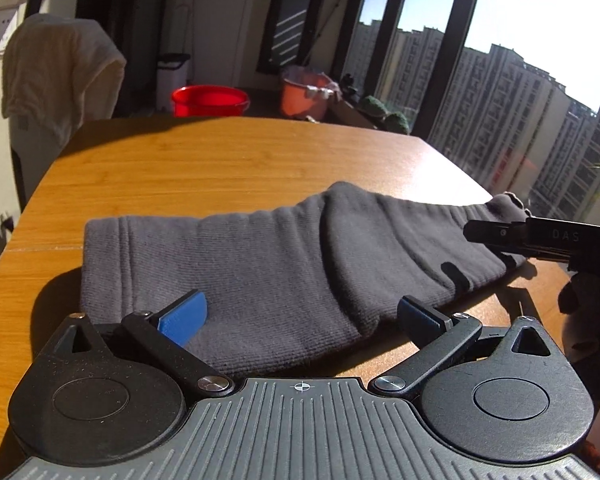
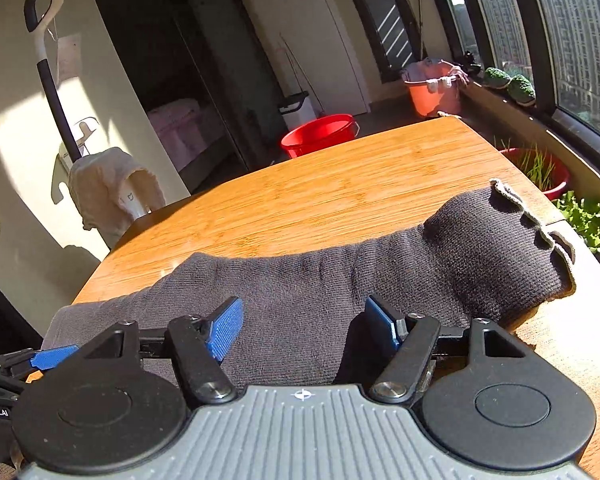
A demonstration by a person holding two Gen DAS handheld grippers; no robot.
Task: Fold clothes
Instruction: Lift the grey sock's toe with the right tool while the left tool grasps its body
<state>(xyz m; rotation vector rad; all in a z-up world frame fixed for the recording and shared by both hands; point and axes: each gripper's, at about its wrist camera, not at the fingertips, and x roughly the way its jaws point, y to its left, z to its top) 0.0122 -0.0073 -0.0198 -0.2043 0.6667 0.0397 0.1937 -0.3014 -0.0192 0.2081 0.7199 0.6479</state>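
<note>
Nearest the left wrist camera, the left gripper (image 1: 300, 320) hovers with jaws spread wide and nothing between them, its blue pads (image 1: 184, 318) poised over the near hem of a dark grey knitted garment (image 1: 260, 256). That garment lies stretched flat across the wooden table (image 1: 220, 160), running from about 9 o'clock to 3 o'clock, already folded into a long band by the look of it. At 3 o'clock the right gripper (image 1: 500, 236) reaches in over the far end of the cloth. From its own camera the right gripper (image 2: 304, 328) is likewise wide open and empty above the fabric, with the scalloped edge (image 2: 540, 224) of the garment at 2 o'clock. Both tools sit at opposite ends, probably so each can pinch an end and bring one over the other. Beyond the table, at 11 o'clock, stands a red basin (image 1: 210, 100); at 12 o'clock an orange bucket (image 1: 304, 96); at 10 o'clock a cream towel (image 1: 60, 80) hangs draped.
</note>
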